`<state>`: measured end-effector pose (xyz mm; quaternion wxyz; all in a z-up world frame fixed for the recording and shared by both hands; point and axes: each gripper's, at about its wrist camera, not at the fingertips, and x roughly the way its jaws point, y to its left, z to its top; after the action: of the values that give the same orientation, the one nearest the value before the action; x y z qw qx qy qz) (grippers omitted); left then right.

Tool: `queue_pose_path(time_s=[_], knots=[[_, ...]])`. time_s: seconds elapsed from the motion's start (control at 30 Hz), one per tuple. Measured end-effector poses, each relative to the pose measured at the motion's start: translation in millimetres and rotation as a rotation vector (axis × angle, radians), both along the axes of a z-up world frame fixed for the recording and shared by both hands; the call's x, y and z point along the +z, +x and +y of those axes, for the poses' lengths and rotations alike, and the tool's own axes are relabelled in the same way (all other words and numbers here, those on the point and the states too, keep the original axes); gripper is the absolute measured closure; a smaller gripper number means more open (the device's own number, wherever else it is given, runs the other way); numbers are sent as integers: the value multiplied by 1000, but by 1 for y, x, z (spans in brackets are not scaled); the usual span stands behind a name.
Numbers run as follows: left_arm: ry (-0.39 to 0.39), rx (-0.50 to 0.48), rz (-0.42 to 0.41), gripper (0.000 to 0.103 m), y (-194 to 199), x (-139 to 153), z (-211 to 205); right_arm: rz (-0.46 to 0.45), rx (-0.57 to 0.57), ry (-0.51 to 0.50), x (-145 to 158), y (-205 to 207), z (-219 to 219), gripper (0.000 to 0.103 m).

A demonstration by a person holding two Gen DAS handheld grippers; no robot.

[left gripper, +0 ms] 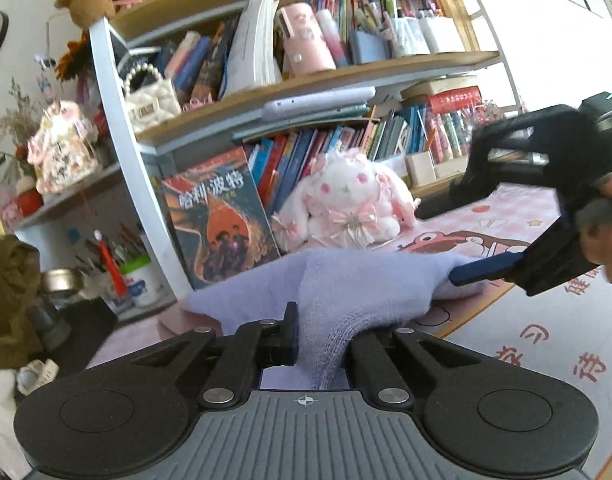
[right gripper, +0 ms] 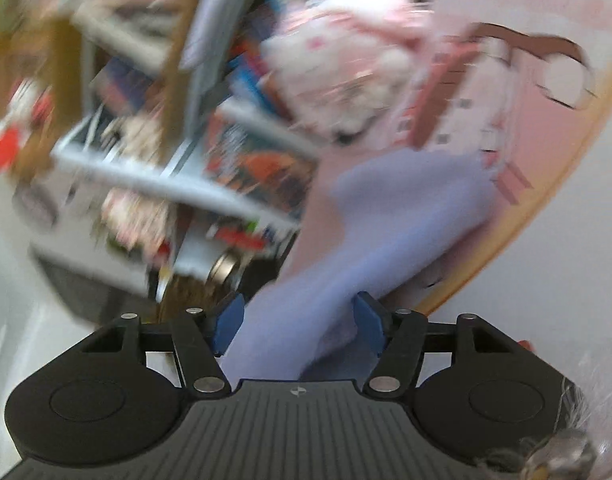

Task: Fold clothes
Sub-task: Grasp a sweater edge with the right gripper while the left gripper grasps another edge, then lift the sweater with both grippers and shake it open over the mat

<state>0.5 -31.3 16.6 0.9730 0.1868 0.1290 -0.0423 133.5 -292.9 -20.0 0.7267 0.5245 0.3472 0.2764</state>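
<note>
2 claws work 1 garment here: a lilac fuzzy knit garment (left gripper: 346, 280), soft fleece-like nap with a ribbed cuff or hem end, lying stretched over the pink cartoon-print mat on the desk (left gripper: 526, 216). Left claw (left gripper: 322, 340) has that ribbed end bunched between its black fingers, closed down on the cloth as far as the view shows, cloth rising from the grip like a ridge, so it looks pulled taut, probably to lift 1 end for a fold. Right claw (left gripper: 462, 274) reaches in from the right side, blue-padded finger tip touching the far end of the garment; in its own blurred wrist view the right claw (right gripper: 298, 324) has lilac cloth running between its 2 blue pads (right gripper: 226, 322), pads set fairly apart, cannot tell if they actually pinch it. Heavy blur in that view suggests fast motion. My read: each claw takes 1 end so the piece can be doubled over; fold not yet made. Behind, well apart from the garment: a white and pink plush rabbit (left gripper: 346, 204) sitting on the mat, a glossy illustrated book cover (left gripper: 218, 216) leaning on a wooden bookshelf crowded with books (left gripper: 306, 80). Knit is limp and stretchy, could slip from a loose grip.
</note>
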Motion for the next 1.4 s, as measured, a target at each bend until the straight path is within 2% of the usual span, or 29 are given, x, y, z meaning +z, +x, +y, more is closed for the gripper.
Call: queue_pose_path(time_s=[0.03, 0.07, 0.1, 0.23, 0.27, 0.3, 0.4, 0.47, 0.63, 0.67, 0.7, 0.73, 0.8, 0.83, 0.93, 1.07, 1.13, 1.23, 1.3, 1.37, 1.4], knots=[[10, -1, 2, 100, -2, 0, 0, 25, -31, 1, -3, 2, -2, 58], [16, -1, 6, 100, -2, 0, 1, 43, -50, -17, -5, 4, -2, 70], [17, 0, 10, 100, -3, 1, 2, 60, -68, -35, -8, 7, -3, 76], [-15, 11, 17, 100, -7, 4, 7, 152, -106, -16, -22, 9, -9, 76], [-20, 14, 14, 100, -9, 6, 8, 160, -106, 2, -23, 5, -11, 74], [-23, 16, 8, 100, -11, 8, 9, 167, -106, 20, -23, 1, -14, 66], [-43, 17, -10, 100, -16, 16, 13, 163, -98, 34, -19, -15, -17, 53], [-45, 16, -17, 100, -18, 19, 13, 184, -82, 43, -18, -21, -15, 47], [-14, 15, -22, 100, -28, 21, 12, 238, -79, 19, -24, -18, 7, 44], [-1, 15, -18, 100, -31, 20, 12, 251, -94, 11, -25, -16, 10, 49], [10, 15, -14, 100, -33, 19, 13, 256, -117, 6, -27, -15, 10, 67], [17, 13, -5, 100, -35, 18, 14, 260, -141, 0, -28, -14, 10, 77], [17, -7, 13, 100, -38, 18, 13, 229, -160, 16, -26, -15, 4, 89], [9, -25, 15, 100, -40, 20, 10, 213, -169, 23, -25, -15, 1, 90], [-54, -129, -31, 100, -49, 44, -5, 70, -205, 5, 14, -15, -17, 91], [-201, -311, -156, 100, -55, 103, -22, -234, -247, -34, 121, -9, -47, 91], [-315, -390, -217, 100, -55, 135, -21, -413, -252, -80, 187, -11, -53, 91], [-483, -482, -258, 100, -52, 168, -11, -610, -228, -124, 261, -12, -53, 91], [-571, -507, -239, 100, -46, 175, -2, -686, -179, -151, 292, -6, -45, 91], [-636, -495, -177, 100, -37, 166, 5, -684, -120, -202, 299, 9, -31, 91], [-655, -476, -128, 100, -30, 155, 9, -656, -91, -242, 291, 20, -21, 91]])
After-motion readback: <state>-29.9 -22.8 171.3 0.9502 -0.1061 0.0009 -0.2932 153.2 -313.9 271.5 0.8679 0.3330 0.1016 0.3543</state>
